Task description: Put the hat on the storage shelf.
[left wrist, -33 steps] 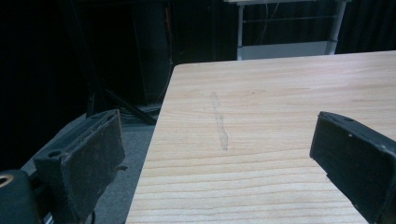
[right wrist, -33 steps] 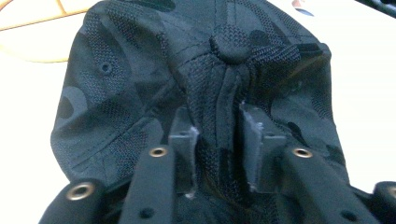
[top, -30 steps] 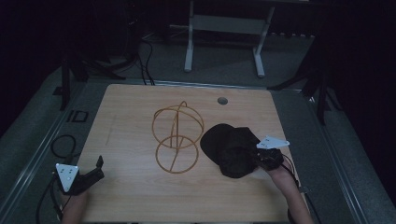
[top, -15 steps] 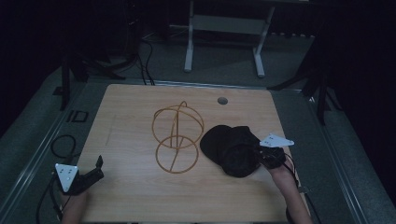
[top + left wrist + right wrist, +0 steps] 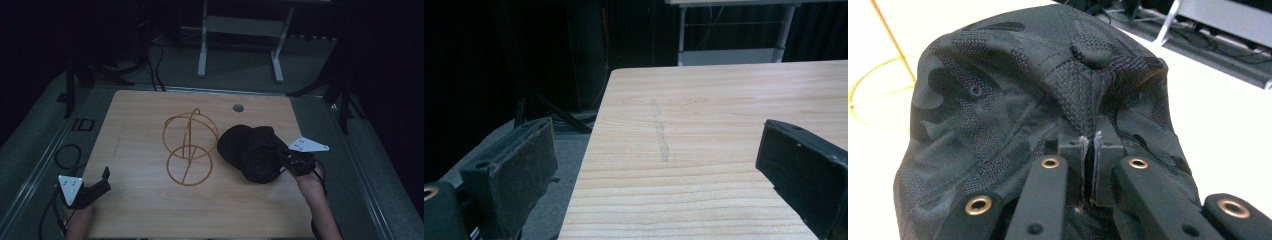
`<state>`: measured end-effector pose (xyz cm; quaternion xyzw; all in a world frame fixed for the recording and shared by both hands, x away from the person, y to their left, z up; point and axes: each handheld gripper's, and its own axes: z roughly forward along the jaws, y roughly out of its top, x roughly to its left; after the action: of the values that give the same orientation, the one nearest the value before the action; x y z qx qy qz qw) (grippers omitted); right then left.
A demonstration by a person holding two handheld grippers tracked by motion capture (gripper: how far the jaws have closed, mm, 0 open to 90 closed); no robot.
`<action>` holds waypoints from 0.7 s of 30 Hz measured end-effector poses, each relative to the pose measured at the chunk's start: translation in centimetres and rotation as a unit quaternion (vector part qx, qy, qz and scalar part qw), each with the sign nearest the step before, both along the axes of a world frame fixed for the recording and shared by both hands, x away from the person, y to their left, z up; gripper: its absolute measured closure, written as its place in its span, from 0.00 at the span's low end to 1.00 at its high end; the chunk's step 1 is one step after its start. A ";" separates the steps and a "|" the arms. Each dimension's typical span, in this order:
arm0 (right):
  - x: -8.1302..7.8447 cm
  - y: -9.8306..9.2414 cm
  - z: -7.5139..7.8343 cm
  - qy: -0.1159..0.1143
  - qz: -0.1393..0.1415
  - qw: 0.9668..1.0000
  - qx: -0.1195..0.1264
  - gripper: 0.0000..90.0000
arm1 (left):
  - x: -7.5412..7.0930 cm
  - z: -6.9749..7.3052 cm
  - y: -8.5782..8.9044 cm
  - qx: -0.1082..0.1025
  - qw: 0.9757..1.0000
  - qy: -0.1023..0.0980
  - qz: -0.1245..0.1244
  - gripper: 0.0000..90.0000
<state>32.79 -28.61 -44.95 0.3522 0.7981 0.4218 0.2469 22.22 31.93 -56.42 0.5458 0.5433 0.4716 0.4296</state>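
High view puts the right gripper point(image 5: 290, 162) at the near right edge of a black camouflage baseball cap point(image 5: 252, 150), which rests on the counter point(image 5: 140, 125) just to the left of those jaws. Right gripper view shows the jaws pinched tight on a fold of the cap's crown fabric, just below the top button point(image 5: 1089, 49), with the cloth puckered into the narrow gap between the pads. Beyond the cap, farther from the jaws, stands a yellow wire hat stand point(image 5: 190, 147), a hoop base with crossed upright rings, apart from the cap.

The left gripper point(image 5: 95, 187) sits at the near left corner of the counter, jaws released and wide, bare wood between them.

The step in hand looks like the pick-up of the cap, grasp already made. The likely next move is to raise the cap clear of the counter and carry it over the stand's rings; it calls for a firm pinch, since only a thin fold of fabric is held and the cap may sag or slip.
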 end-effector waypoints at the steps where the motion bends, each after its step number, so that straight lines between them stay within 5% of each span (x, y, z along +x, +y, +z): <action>1: -0.1 -0.1 0.3 -0.001 -0.001 1.000 0.003 0.96 | 0.0 0.0 0.0 0.000 1.000 0.000 0.000 0.04; 21: -0.5 -1.7 6.5 -0.045 -0.019 0.999 0.022 0.96 | 0.0 0.0 0.0 -0.001 1.000 -0.001 -0.001 0.04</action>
<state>32.34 -30.30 -38.46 0.3535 0.7698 0.4497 0.2831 22.21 31.93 -56.42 0.5456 0.5426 0.4709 0.4315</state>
